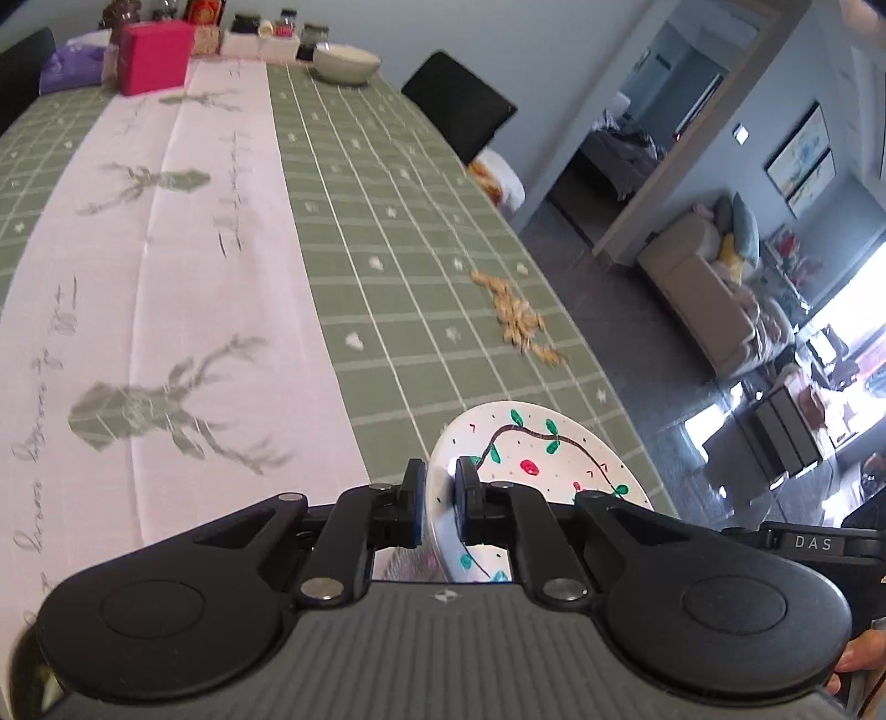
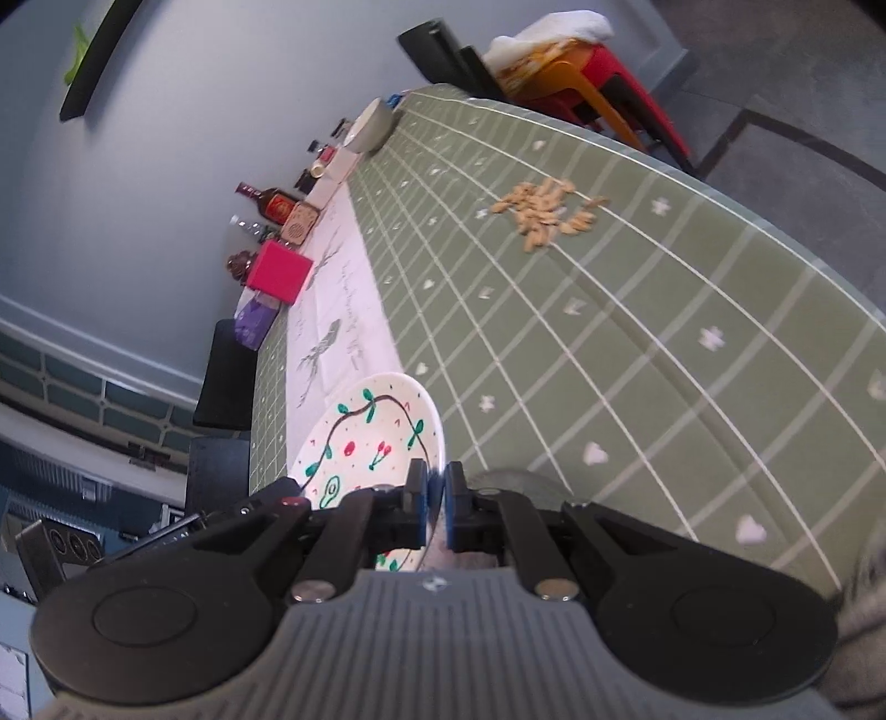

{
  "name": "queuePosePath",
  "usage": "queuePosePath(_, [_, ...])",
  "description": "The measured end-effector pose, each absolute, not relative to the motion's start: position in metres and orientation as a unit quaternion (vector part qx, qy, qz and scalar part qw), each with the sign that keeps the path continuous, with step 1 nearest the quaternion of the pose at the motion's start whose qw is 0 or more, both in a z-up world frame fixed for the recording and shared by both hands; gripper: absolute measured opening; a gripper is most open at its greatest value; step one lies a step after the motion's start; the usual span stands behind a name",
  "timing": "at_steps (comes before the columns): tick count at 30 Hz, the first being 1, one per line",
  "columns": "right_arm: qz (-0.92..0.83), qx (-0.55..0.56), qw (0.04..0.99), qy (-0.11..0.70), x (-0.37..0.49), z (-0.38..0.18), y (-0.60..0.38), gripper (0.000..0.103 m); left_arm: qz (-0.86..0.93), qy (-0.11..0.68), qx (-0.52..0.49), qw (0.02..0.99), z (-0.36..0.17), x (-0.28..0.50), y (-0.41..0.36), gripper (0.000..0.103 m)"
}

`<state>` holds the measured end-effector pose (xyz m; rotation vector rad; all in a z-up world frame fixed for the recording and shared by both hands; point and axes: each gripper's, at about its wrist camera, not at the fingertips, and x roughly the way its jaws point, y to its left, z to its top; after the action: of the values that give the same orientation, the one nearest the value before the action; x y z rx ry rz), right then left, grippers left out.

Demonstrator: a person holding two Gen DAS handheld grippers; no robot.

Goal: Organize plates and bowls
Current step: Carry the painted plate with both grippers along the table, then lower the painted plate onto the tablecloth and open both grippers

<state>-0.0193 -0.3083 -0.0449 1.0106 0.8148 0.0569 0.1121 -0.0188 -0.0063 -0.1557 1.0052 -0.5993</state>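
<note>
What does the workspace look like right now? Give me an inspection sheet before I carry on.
Surface: long table under a green checked cloth with a white deer-print runner.
Job's things: white painted plate with vine and red spots in the left claw; white painted plate with cherries and avocado in the right claw; pale ceramic bowl at the far end.
Clutter: scattered tan seeds; pink box; jars and bottles at the far end.
Grippers: both shut on plate rims.
Cables: nothing seen.
Surroundings: black chair, beige sofa, open doorway.
</note>
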Motion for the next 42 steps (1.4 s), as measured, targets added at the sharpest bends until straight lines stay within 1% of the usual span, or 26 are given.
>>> queuePosePath(2, [0.026,0.48,0.786,0.388,-0.028,-0.057,-0.311,0.003,-0.278,0.475,-0.055,0.833,-0.015,0.105,-0.024,0.012])
queuePosePath(5, [0.016,0.489,0.772,0.406,-0.036,-0.079,-0.309,0.004,-0.266,0.497,-0.035,0.825,-0.031,0.099,-0.029,0.012])
queuePosePath(9, [0.014,0.489,0.764,0.421,-0.043,-0.095,-0.307,0.004,-0.261,0.516,-0.03,0.815,-0.045,0.095,-0.027,0.012])
queuePosePath(17, [0.012,0.474,0.771,0.425,-0.042,-0.104,-0.305,0.004,-0.25,0.495,0.015,0.832,-0.048,0.083,-0.038,0.013])
queuePosePath(19, [0.009,0.464,0.778,0.424,-0.043,-0.102,-0.302,0.004,-0.244,0.493,0.035,0.835,-0.051,0.082,-0.042,0.007])
queuePosePath(20, [0.007,0.457,0.783,0.422,-0.043,-0.1,-0.301,0.003,-0.249,0.497,0.033,0.831,-0.054,0.082,-0.043,0.002])
queuePosePath(23, [-0.002,0.441,0.795,0.417,-0.045,-0.093,-0.299,0.002,-0.255,0.505,0.034,0.824,-0.059,0.082,-0.047,0.002])
queuePosePath(29, [-0.003,0.44,0.793,0.421,-0.044,-0.098,-0.299,0.002,-0.256,0.496,0.042,0.829,-0.06,0.079,-0.049,0.003])
queuePosePath(33, [-0.017,0.409,0.812,0.416,-0.04,-0.092,-0.29,0.002,-0.261,0.488,0.053,0.831,-0.055,0.079,-0.051,0.006])
queuePosePath(37, [-0.04,0.339,0.843,0.416,-0.035,-0.083,-0.273,0.004,-0.276,0.462,0.072,0.84,-0.042,0.073,-0.055,0.007])
queuePosePath(39, [-0.046,0.325,0.848,0.415,-0.034,-0.082,-0.27,0.004,-0.282,0.445,0.08,0.846,-0.036,0.069,-0.057,0.009])
queuePosePath(42, [-0.049,0.325,0.848,0.417,-0.033,-0.083,-0.27,0.004,-0.283,0.424,0.092,0.855,-0.029,0.064,-0.058,0.01])
